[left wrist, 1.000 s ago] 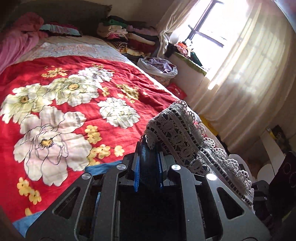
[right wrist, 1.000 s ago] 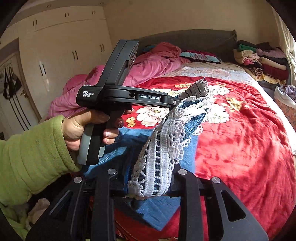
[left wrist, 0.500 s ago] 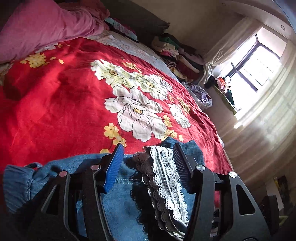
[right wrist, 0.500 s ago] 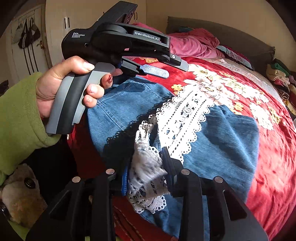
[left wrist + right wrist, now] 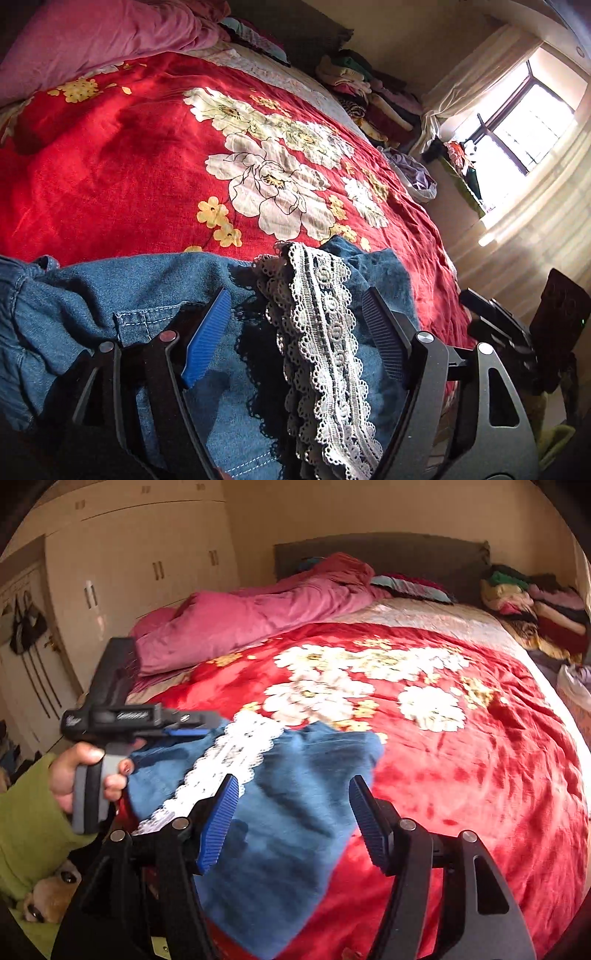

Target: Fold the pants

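A pair of blue denim pants with a white lace strip is lying folded over on the near part of a bed, on top of a red bedspread printed with big white and yellow flowers. The left claw is hanging just above the pants with its jaws spread wide; they have just been opening, and the lace is lying loose between them, with neither blue pad pressing on it. The right claw is also standing with its jaws spread, having just been opening, and it is gripping nothing; the denim is lying beneath and between its fingers. From the right camera, a hand in a green sleeve is holding the left tool's grey handle at the left edge of the pants. A pink quilt is bunched up at the head of the bed, and folded clothes are piled in the far corner. A bright window with pale curtains is lighting the room.
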